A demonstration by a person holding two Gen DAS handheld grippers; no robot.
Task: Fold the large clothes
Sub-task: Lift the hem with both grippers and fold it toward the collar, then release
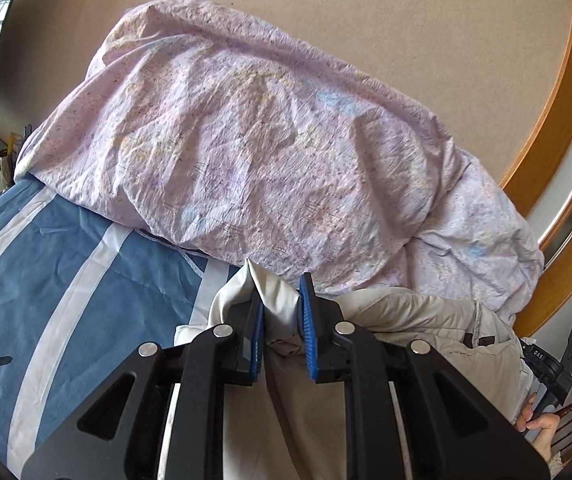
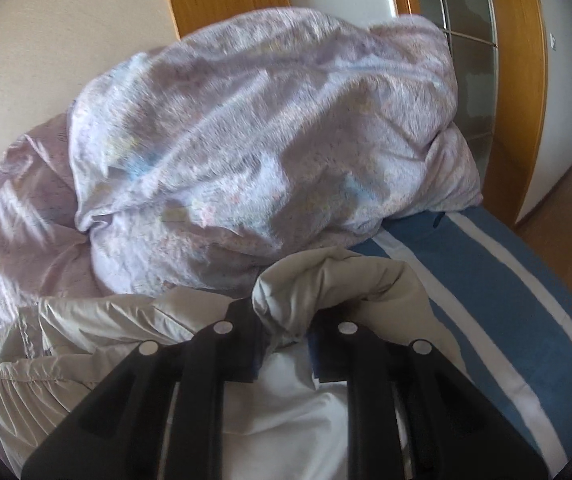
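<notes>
Beige jacket [image 1: 414,316] seen draped on blue striped bedspread [image 1: 45,280], below heaped lilac duvet [image 1: 245,140]. Jacket fold clamped between pads of left gripper [image 1: 281,320]. Right gripper [image 2: 286,344] closed on bunched jacket edge; fingertips hidden by cloth, view blurred. Jacket's lower part cut off.

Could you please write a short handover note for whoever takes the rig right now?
Left hand-held gripper: shut on a fold of the beige jacket.
Right hand-held gripper: jaws around a bunched edge of the same jacket, grip likely but blurred.
The jacket lies on the blue striped bedcover, in front of the lilac duvet.
Done: garment picked up at two points.
Left: lay it flat and fold; no finished fold visible.
</notes>
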